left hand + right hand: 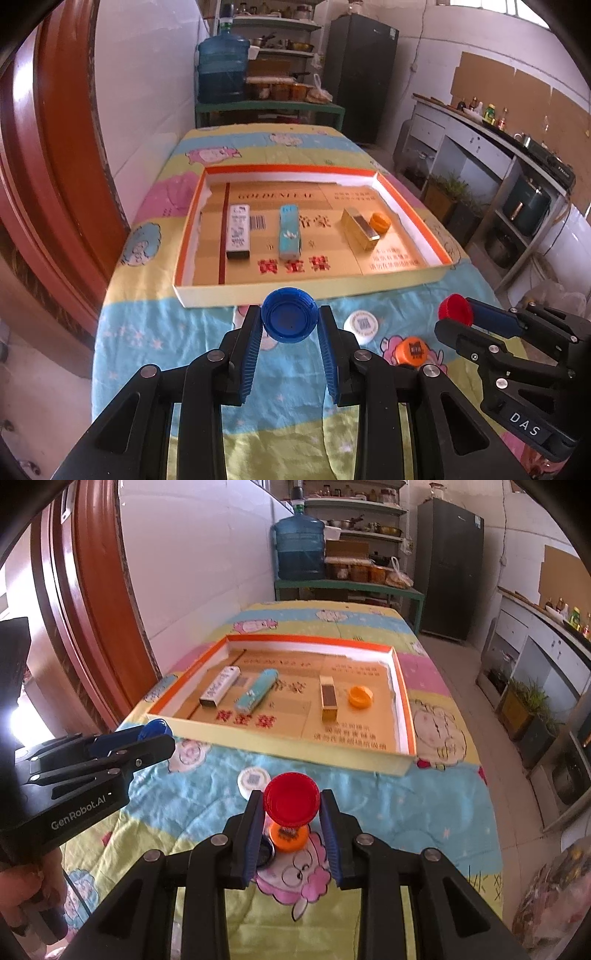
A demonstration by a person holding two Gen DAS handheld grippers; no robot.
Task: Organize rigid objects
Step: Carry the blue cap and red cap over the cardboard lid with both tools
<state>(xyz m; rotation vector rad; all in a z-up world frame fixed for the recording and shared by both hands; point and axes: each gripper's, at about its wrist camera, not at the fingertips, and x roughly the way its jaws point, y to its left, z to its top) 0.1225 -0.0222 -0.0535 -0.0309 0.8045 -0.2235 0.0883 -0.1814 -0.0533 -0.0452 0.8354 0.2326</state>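
My left gripper (290,320) is shut on a blue bottle cap (290,315), held above the cloth just short of the tray's near wall. My right gripper (291,805) is shut on a red bottle cap (291,799); it shows at the right of the left wrist view with the red cap (455,312). The shallow cardboard tray (295,290) holds a white box (238,230), a teal box (290,232), a gold box (360,229) and an orange cap (380,221). On the cloth lie a white cap (361,325) and an orange cap (412,350). A dark cap (266,851) lies under the right gripper's left finger.
The table, covered by a cartoon-print cloth (388,812), stands against a white wall (147,92) and a red-brown door frame (55,166) on the left. A water jug (223,66) and shelves stand beyond it. A counter (498,140) runs along the right. A hand (26,890) holds the left gripper.
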